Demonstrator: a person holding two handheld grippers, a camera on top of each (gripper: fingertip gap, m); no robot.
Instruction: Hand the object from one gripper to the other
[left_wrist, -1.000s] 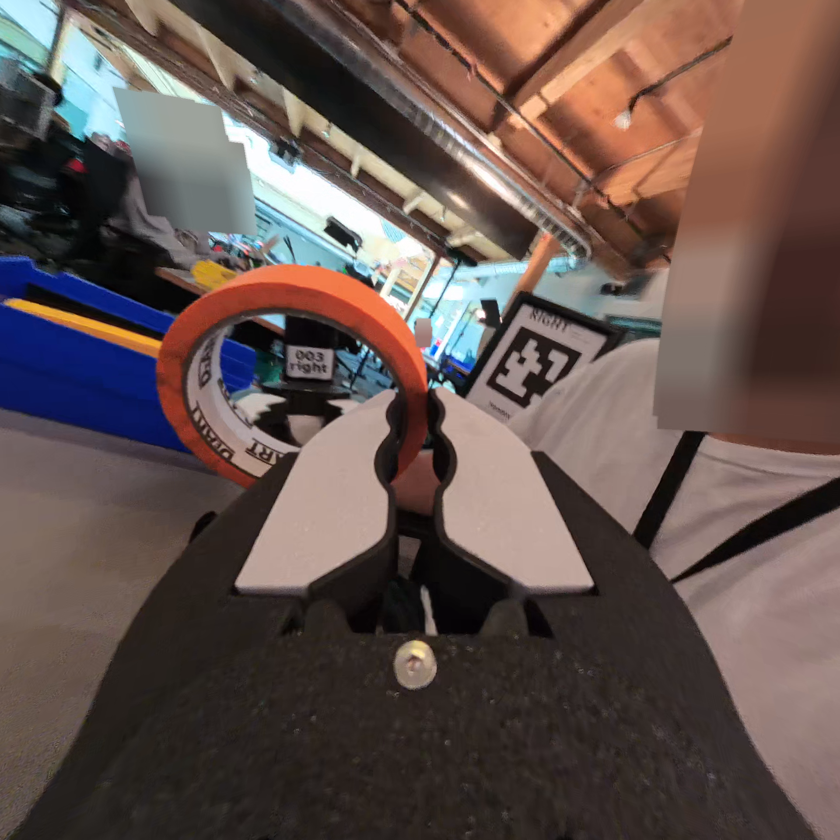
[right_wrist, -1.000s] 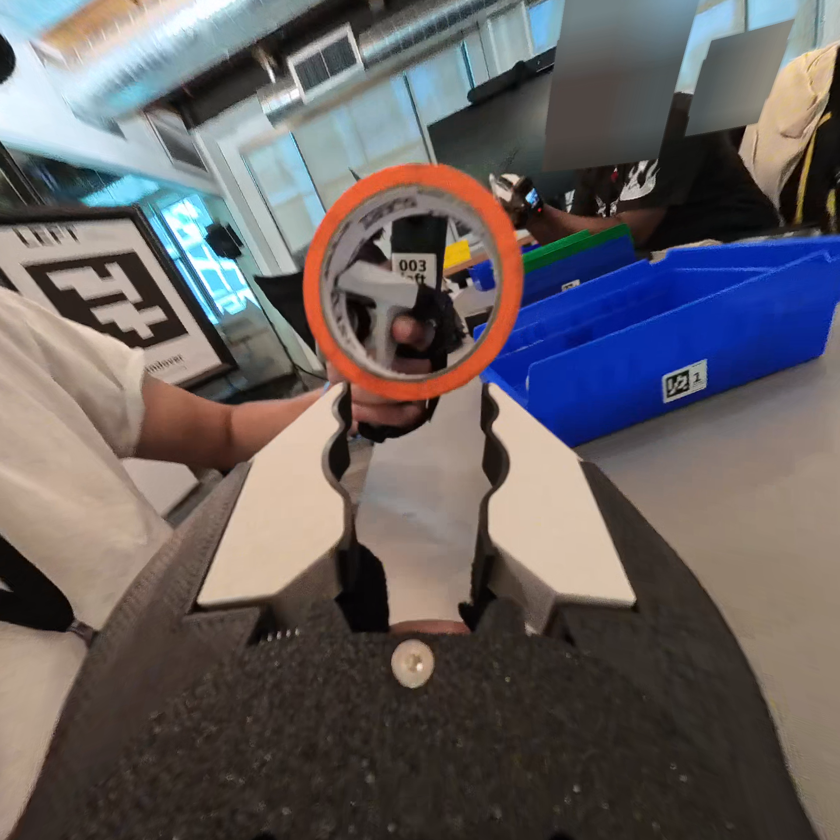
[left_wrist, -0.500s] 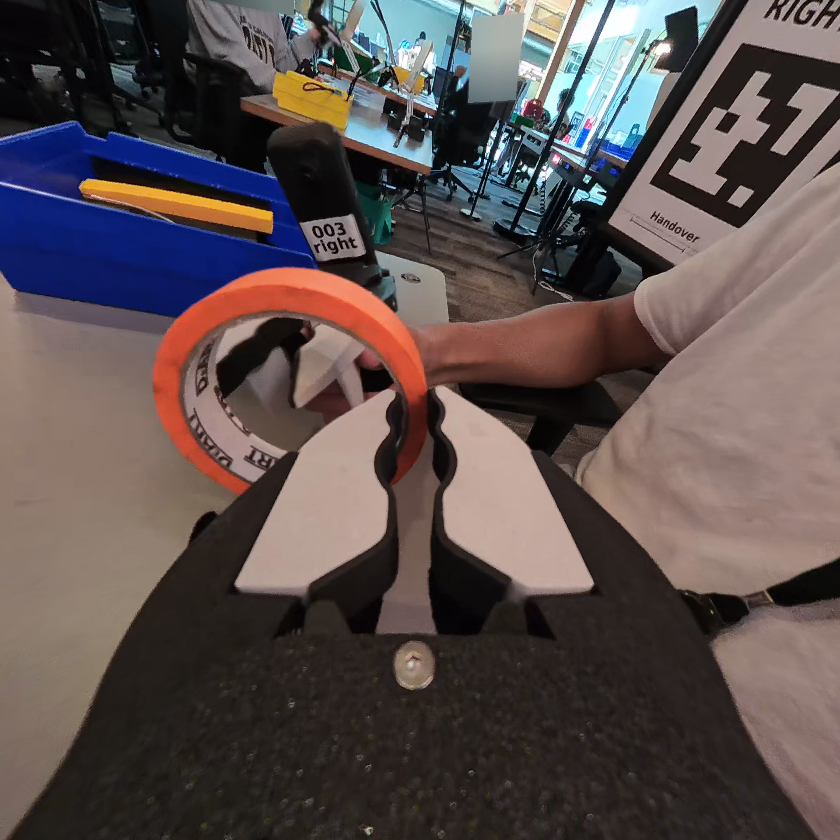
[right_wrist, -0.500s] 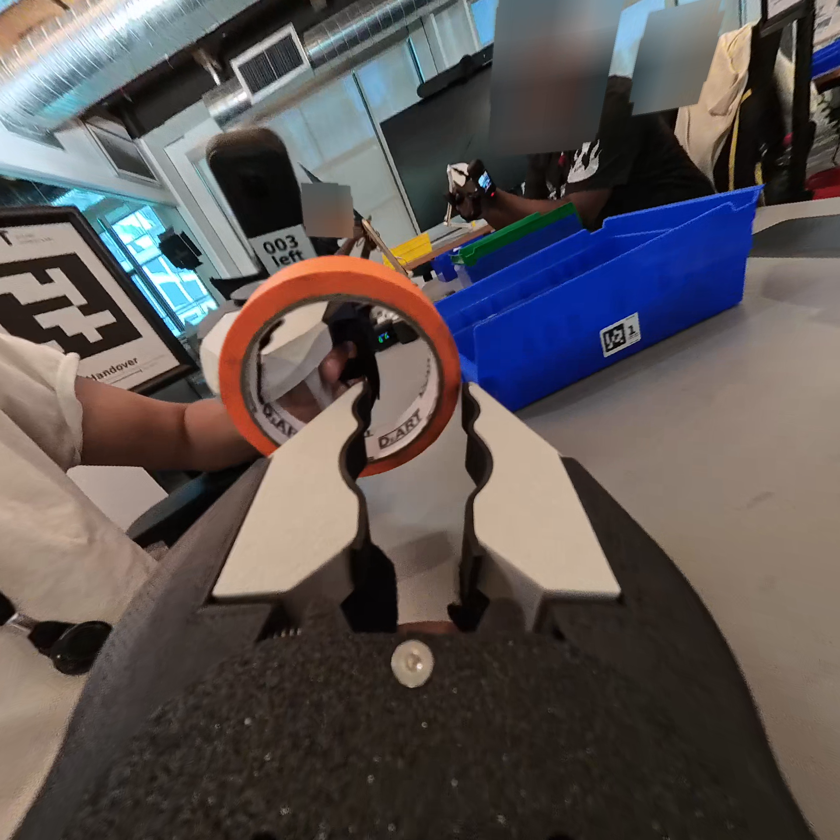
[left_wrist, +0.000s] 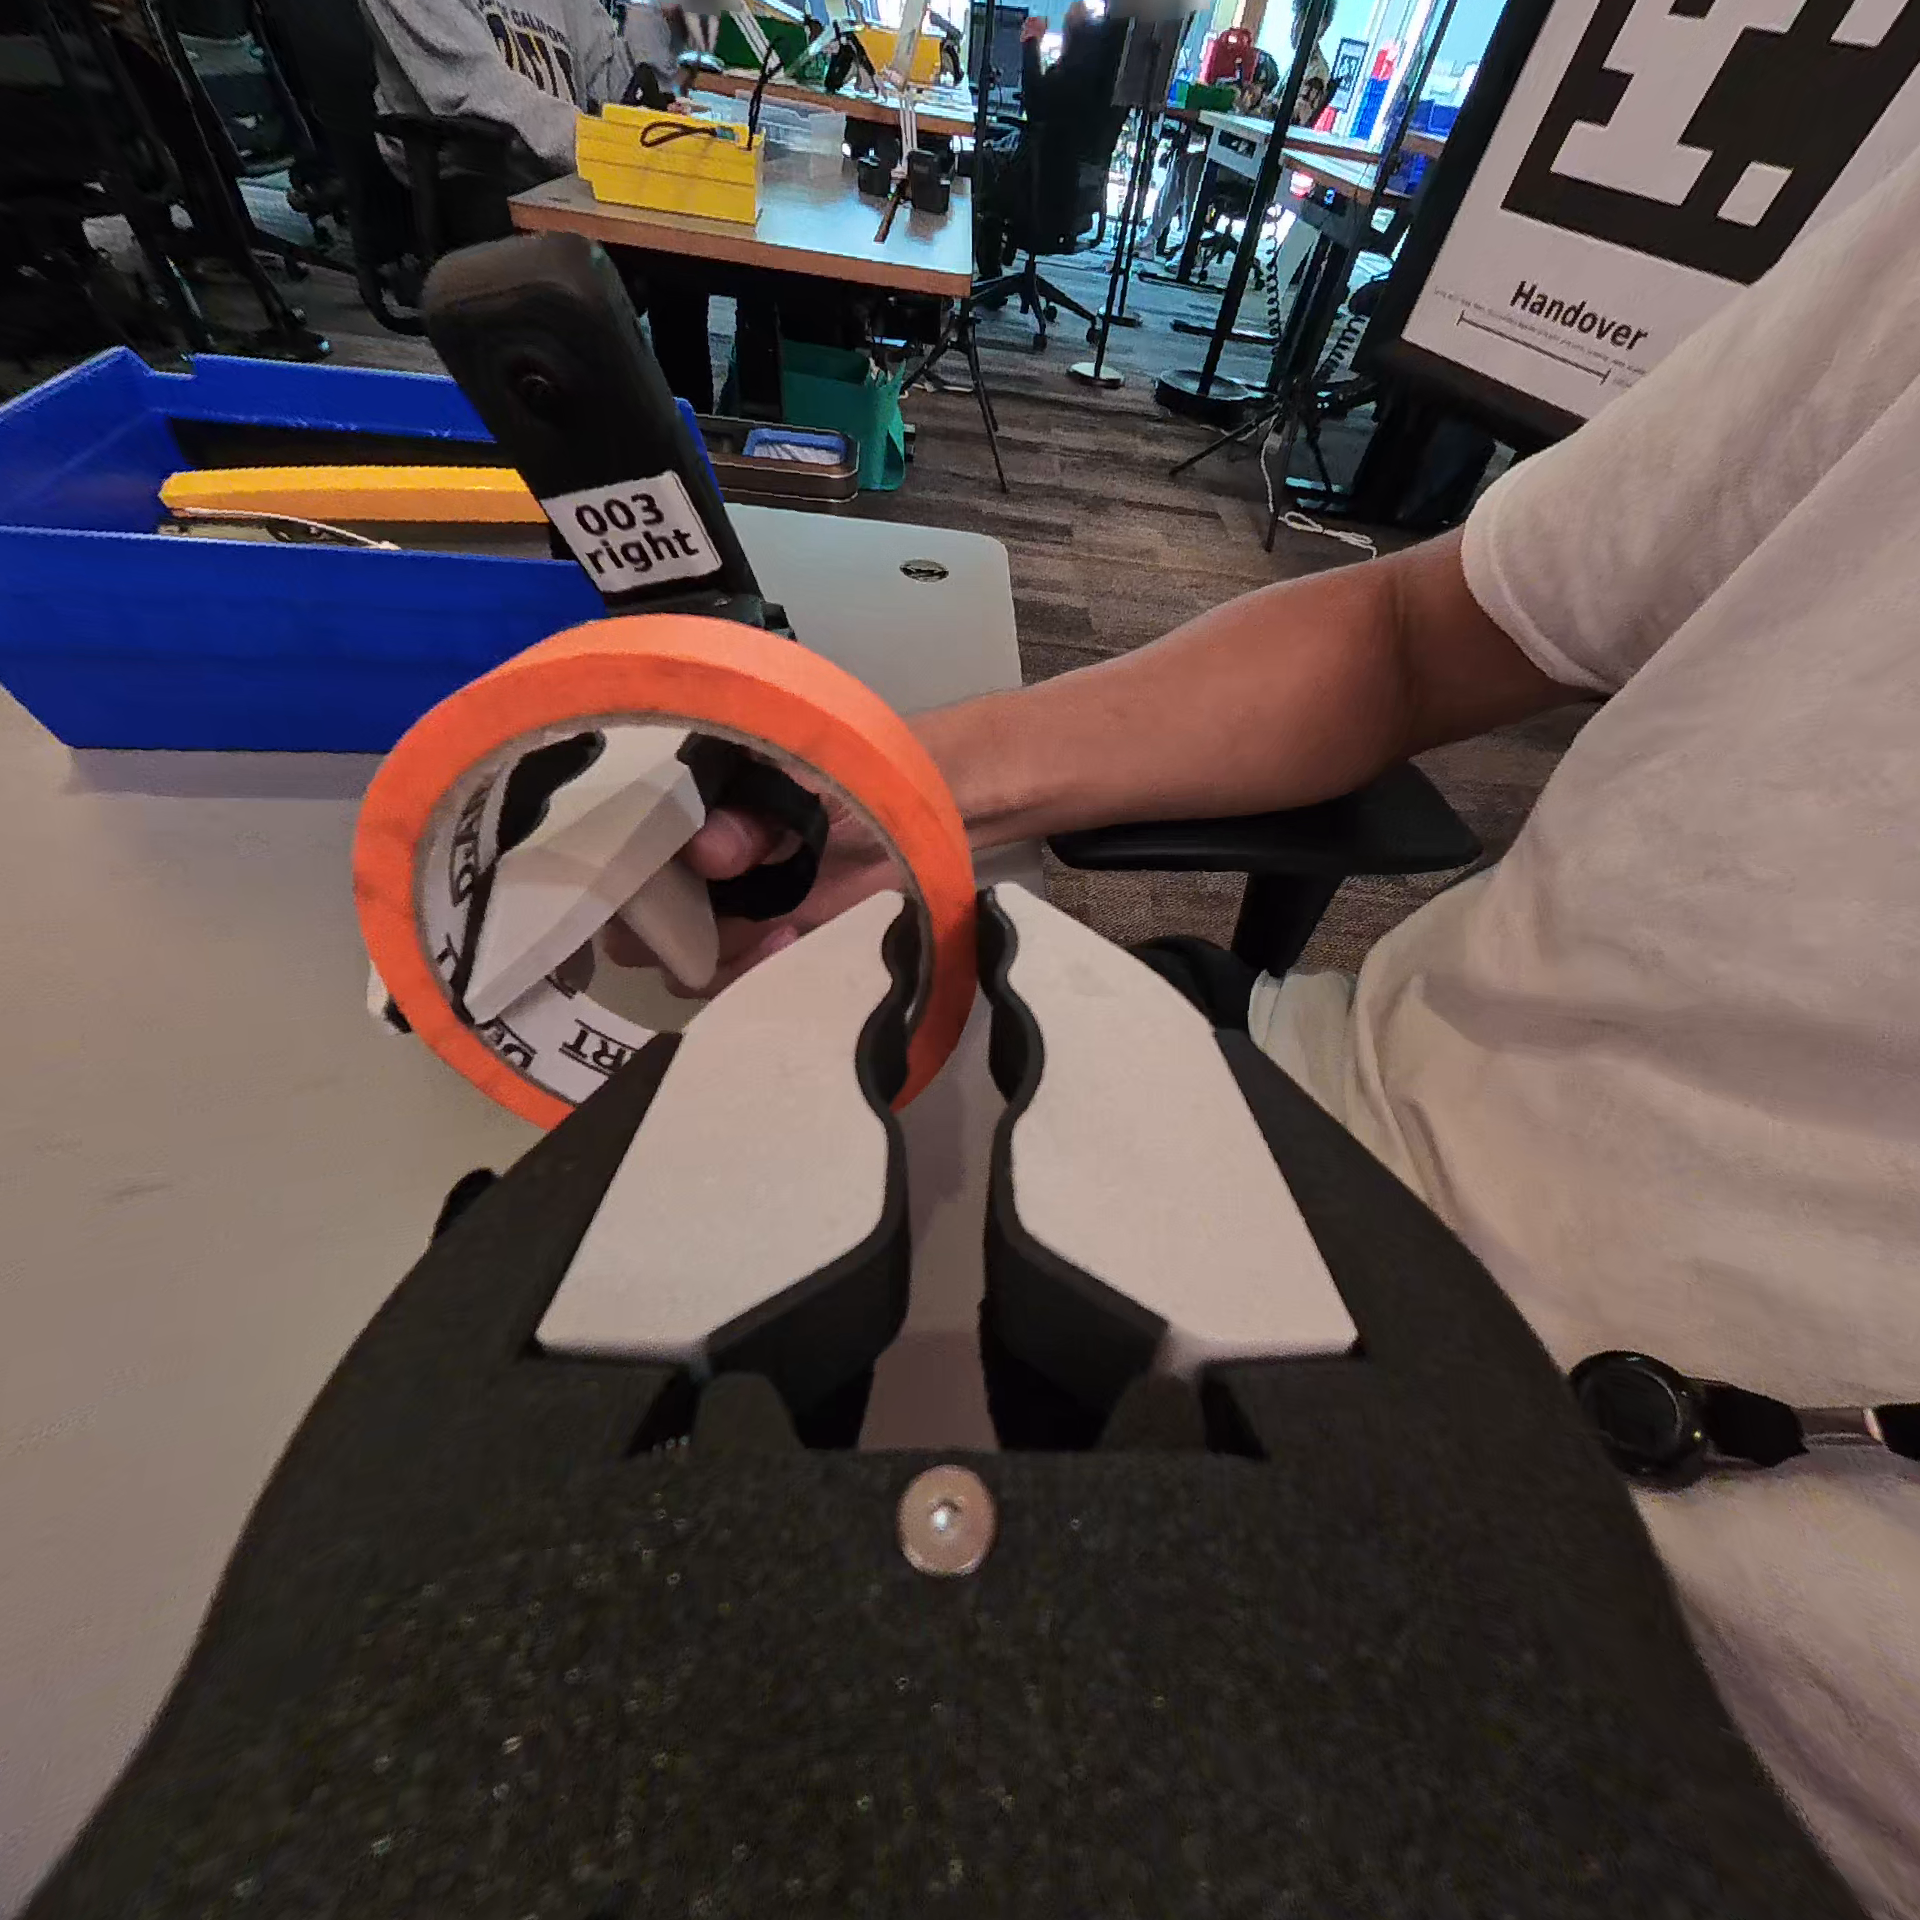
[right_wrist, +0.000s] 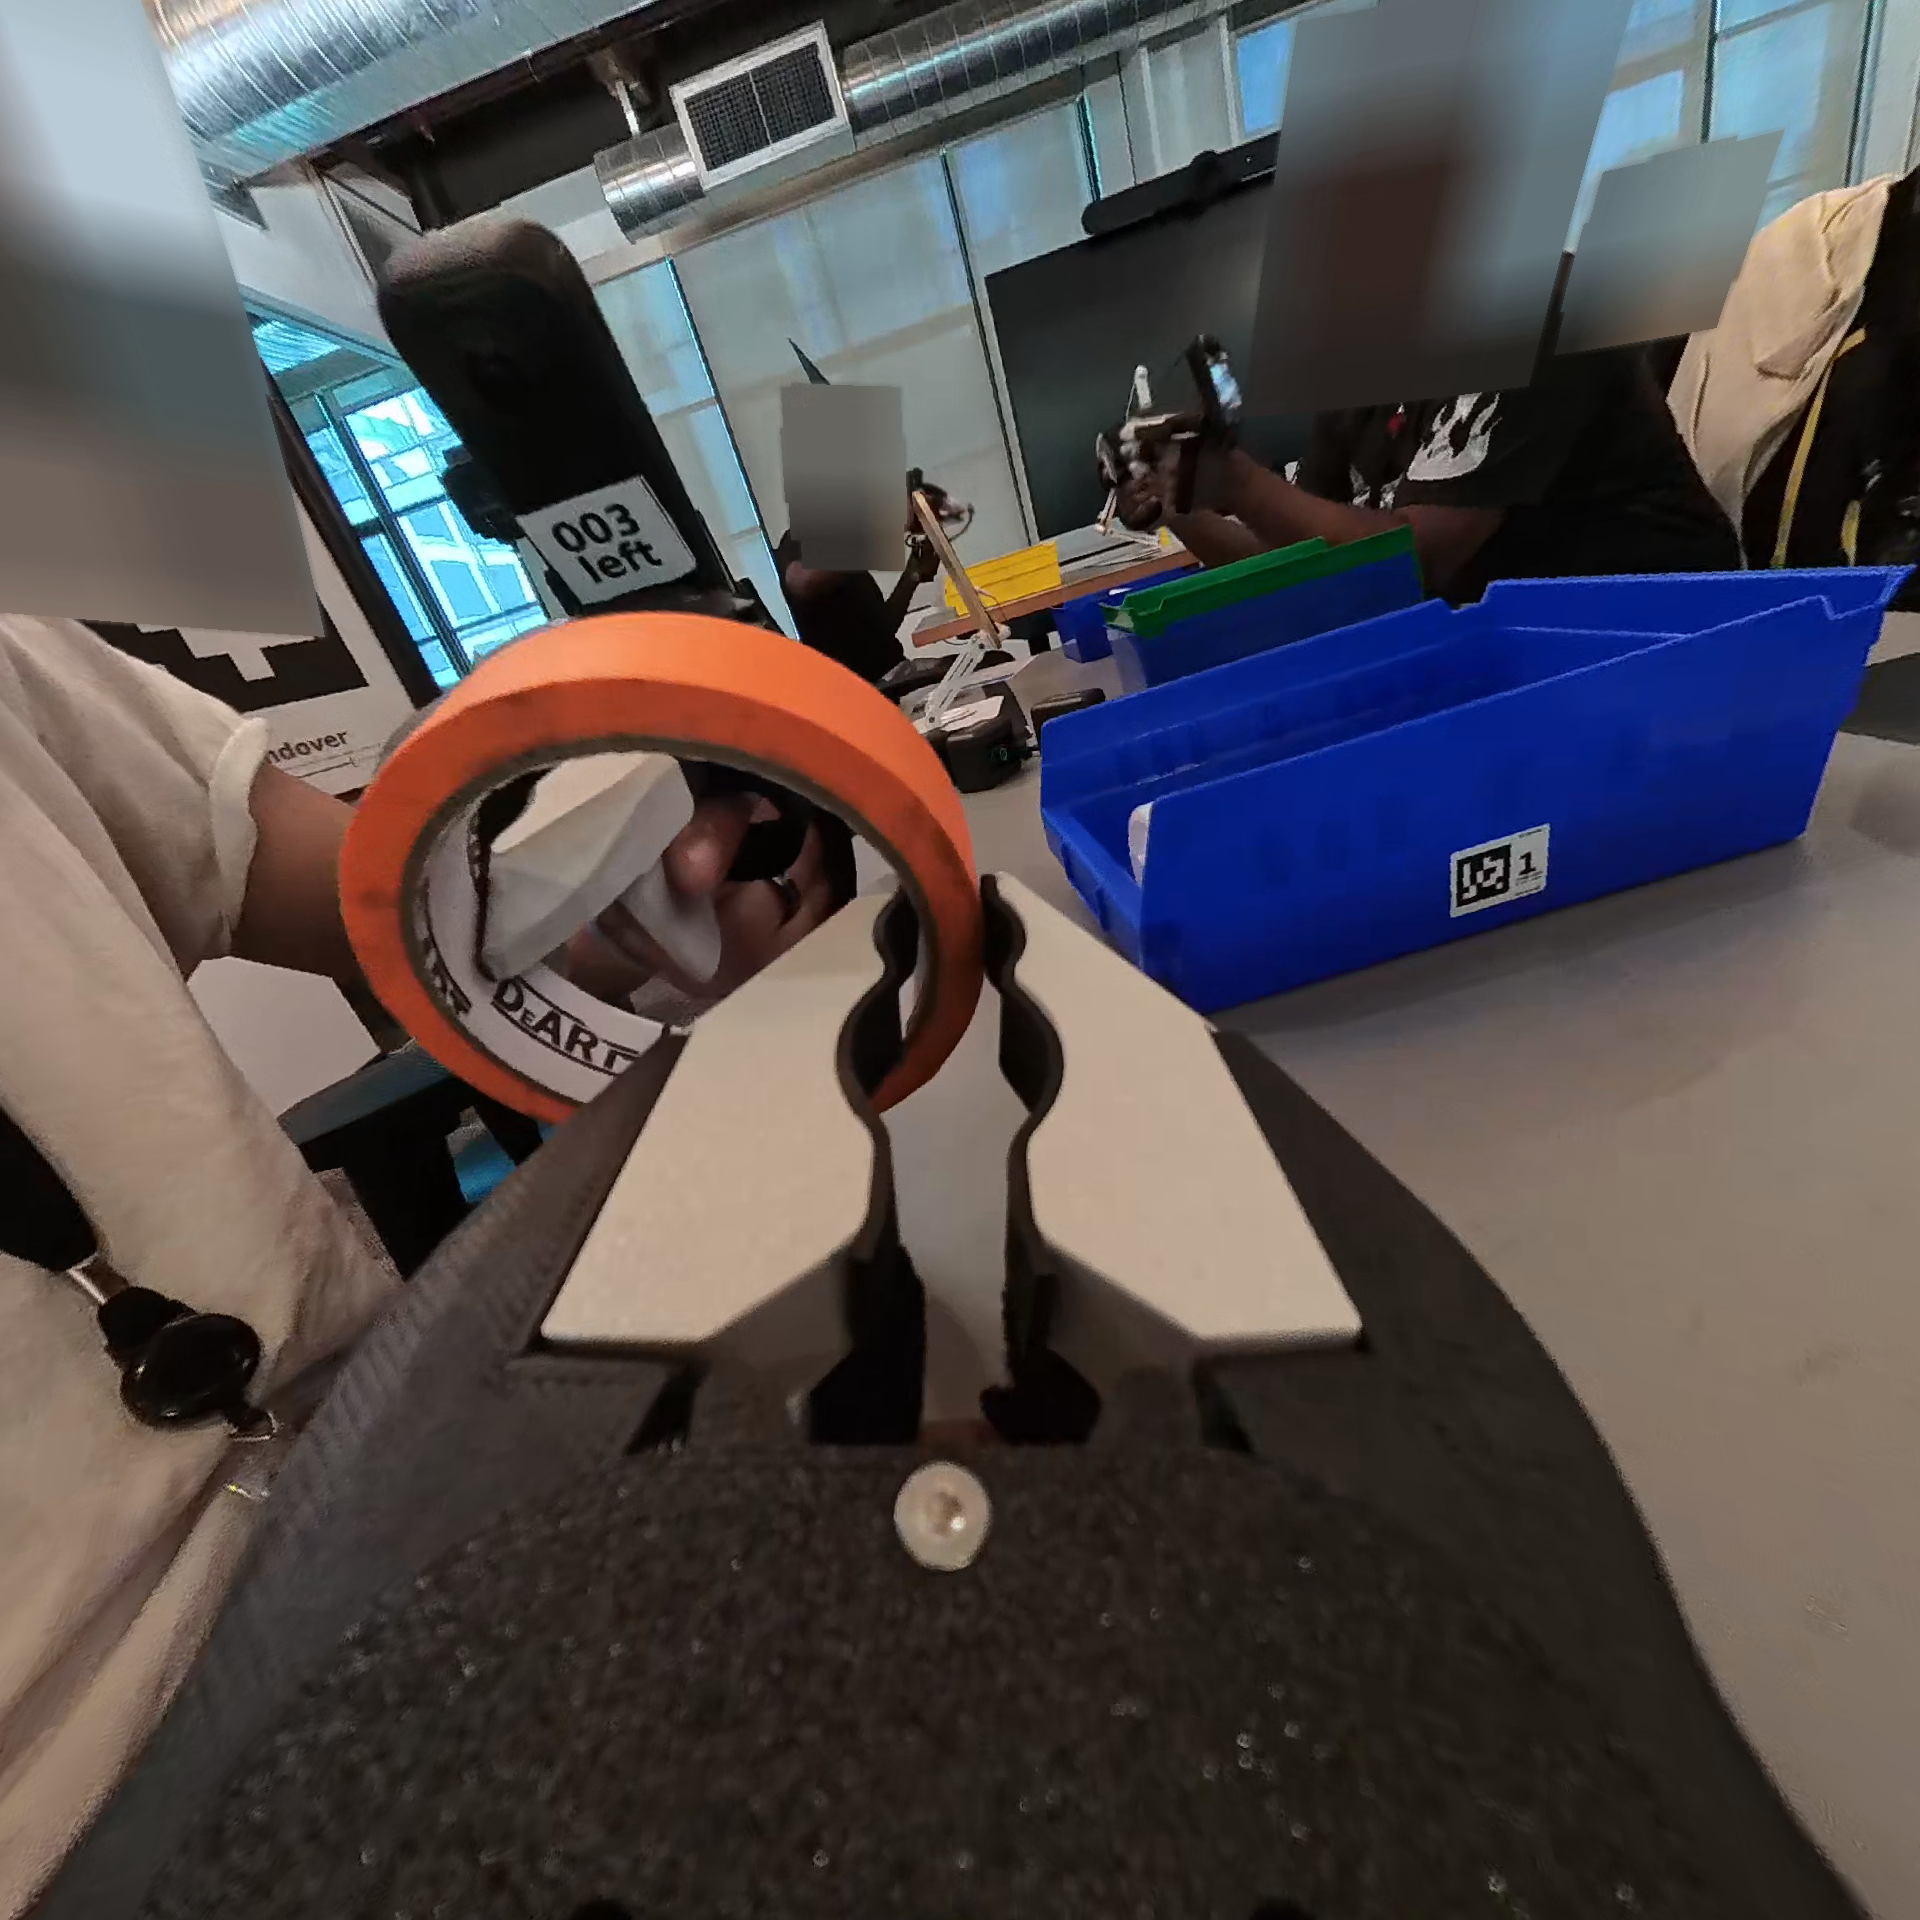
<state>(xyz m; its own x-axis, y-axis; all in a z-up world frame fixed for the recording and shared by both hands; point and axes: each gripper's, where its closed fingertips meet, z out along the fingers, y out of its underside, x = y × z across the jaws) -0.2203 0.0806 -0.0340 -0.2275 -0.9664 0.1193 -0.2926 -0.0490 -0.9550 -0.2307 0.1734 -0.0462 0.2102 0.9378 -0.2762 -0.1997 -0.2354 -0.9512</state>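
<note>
An orange tape roll (left_wrist: 665, 665) with a white printed core is held upright above the grey table. My left gripper (left_wrist: 945, 914) is shut on the roll's right rim. In the right wrist view the same roll (right_wrist: 665, 665) has its right rim pinched between my right gripper's (right_wrist: 943, 904) fingers, which are shut on it. Each gripper holds the opposite side of the roll. Through the roll's hole I see the other gripper's white finger in the left wrist view (left_wrist: 592, 873) and in the right wrist view (right_wrist: 582, 862), with a hand behind it.
A blue bin (left_wrist: 260, 623) holding a yellow strip stands on the table behind the roll. Another blue bin (right_wrist: 1455, 810) stands to the right on the grey table (right_wrist: 1558, 1299). A person's bare arm (left_wrist: 1195, 707) and white shirt are close by. People sit at desks farther back.
My right gripper moved up to the roll and closed its fingers on the rim. Both grippers tilted down from the ceiling toward table level. The left gripper kept its hold.
</note>
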